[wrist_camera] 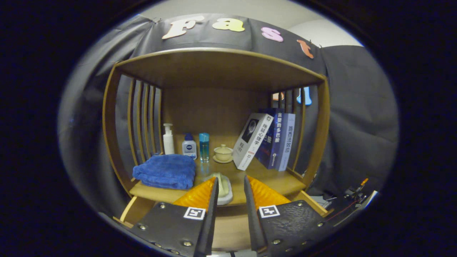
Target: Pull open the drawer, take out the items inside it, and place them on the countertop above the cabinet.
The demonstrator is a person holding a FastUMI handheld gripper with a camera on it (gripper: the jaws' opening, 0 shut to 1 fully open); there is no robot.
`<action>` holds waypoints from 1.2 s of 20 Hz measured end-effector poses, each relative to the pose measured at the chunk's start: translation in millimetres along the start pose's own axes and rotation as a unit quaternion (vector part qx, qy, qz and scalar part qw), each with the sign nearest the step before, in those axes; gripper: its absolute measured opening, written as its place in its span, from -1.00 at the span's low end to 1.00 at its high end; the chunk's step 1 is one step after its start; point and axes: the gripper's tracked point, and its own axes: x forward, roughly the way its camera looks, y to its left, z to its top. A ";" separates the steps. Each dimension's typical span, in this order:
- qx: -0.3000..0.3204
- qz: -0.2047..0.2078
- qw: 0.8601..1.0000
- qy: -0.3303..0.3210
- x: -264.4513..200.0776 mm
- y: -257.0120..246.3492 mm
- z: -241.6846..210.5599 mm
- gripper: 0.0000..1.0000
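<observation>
The hand-held gripper has textured bodies with screws and square coded markers.

The desk inside the cabinet carries three bottles at the far left: one white pump bottle, one squat white bottle with a blue cap and one clear blue bottle. There is one folded blue towel, one lidded cup on a saucer, three books at the right, and one pale dish nearest, partly hidden.
</observation>
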 end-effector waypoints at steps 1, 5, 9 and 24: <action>0.004 -0.001 1.000 -0.002 -10.6 0.7 -3.5 -0.20; 0.002 -0.003 1.000 -0.004 -47.4 2.9 -18.6 -0.20; 0.009 -0.006 1.000 -0.013 -75.1 4.1 -37.8 -0.20; 0.023 0.006 1.000 0.014 -116.9 -4.3 -136.7 -0.20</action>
